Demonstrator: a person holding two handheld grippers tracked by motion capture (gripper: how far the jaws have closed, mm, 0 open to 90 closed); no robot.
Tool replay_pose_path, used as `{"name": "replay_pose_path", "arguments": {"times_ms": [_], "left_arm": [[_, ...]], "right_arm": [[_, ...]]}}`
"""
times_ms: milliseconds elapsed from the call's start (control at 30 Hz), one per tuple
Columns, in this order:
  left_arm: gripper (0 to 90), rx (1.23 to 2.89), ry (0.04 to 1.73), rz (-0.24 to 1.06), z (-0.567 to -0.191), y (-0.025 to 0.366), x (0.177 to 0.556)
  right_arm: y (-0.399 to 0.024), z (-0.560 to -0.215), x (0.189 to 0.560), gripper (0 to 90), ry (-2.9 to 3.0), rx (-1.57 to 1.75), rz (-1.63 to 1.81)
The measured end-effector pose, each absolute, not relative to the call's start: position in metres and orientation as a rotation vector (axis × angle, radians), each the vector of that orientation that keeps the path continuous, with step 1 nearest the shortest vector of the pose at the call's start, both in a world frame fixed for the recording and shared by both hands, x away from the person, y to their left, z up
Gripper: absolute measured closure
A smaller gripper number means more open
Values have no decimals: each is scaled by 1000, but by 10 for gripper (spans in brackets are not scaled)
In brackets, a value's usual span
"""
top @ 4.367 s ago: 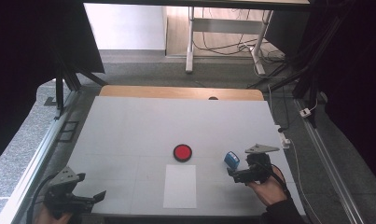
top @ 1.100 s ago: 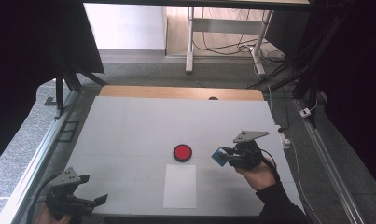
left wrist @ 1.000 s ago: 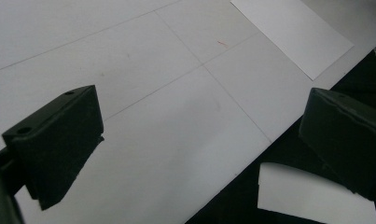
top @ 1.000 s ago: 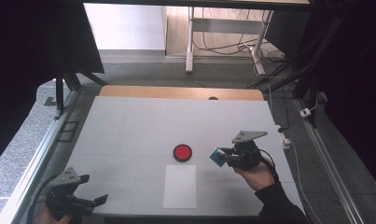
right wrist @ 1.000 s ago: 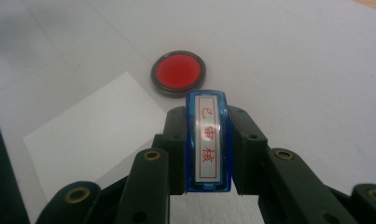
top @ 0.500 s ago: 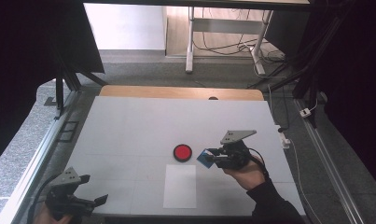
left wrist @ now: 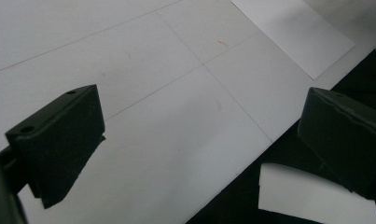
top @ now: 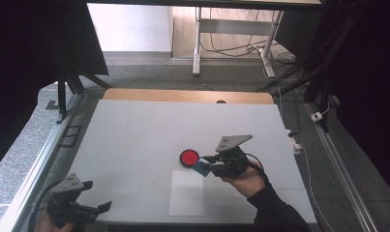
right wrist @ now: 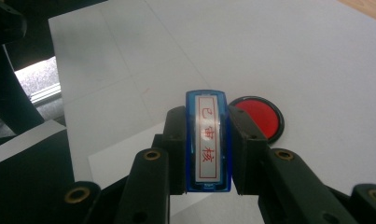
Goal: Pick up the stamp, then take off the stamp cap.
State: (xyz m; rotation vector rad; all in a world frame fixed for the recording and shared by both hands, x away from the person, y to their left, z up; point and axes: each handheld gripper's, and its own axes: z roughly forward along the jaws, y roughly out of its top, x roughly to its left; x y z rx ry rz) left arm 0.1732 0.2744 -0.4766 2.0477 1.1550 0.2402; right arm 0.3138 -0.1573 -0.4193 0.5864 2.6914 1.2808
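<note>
From above, one matte white table (top: 149, 125) fills the middle of the room, its top divided by faint straight seams and edged at the far side with a strip of pale wood. Two things lie flat on it: a round red ink pad (top: 189, 157) in a black rim, and one plain white sheet of paper (top: 187, 192), rectangular, just nearer the person than the pad. The right gripper (top: 205, 166), black and angular with a grey three-cornered plate on top, hovers just right of the pad and above the far edge of the sheet, and between its jaws sits a small blue stamp (top: 200, 168). The left gripper (top: 103, 208) sits low at the table's near left corner, well apart from all of this.

Along the left gripper (left wrist: 195, 140), two blocky black jaws with a dull, rubbery look stand wide apart, and nothing is between them. Beneath them runs the smooth tabletop (left wrist: 143, 84) and its near edge, with a corner of the paper sheet (left wrist: 293, 35) at the top right.

Along the right gripper (right wrist: 207, 149), the two black jaws are clamped narrowly on the flat sides of the one stamp (right wrist: 208, 140): a slim, glossy, translucent blue plastic block, rounded at its corners, with a white label framed in red and printed with red characters. The pad (right wrist: 261, 119) lies on the table just beyond and right of the stamp, its red face smooth and circular. A corner of the sheet (right wrist: 125, 154) shows beneath the jaws.
</note>
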Motion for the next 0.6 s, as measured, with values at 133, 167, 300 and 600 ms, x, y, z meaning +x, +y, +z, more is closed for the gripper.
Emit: {"name": "replay_pose_path", "arguments": {"times_ms": [133,167,300,600], "left_arm": [[11,2054,1158,247,-477,273,173],[10,2055,1158,246,-477,273,173],[10,2054,1158,242,-477,274,173],[19,2058,1153,220,-477,274,174]], "right_arm": [[-152,-418,312,702,2702,565,1281],[-148,-418,309,701,2708,547,1299],[-142,-417,305,701,2721,510,1299],[-141,-418,301,701,2731,488,1303]]}}
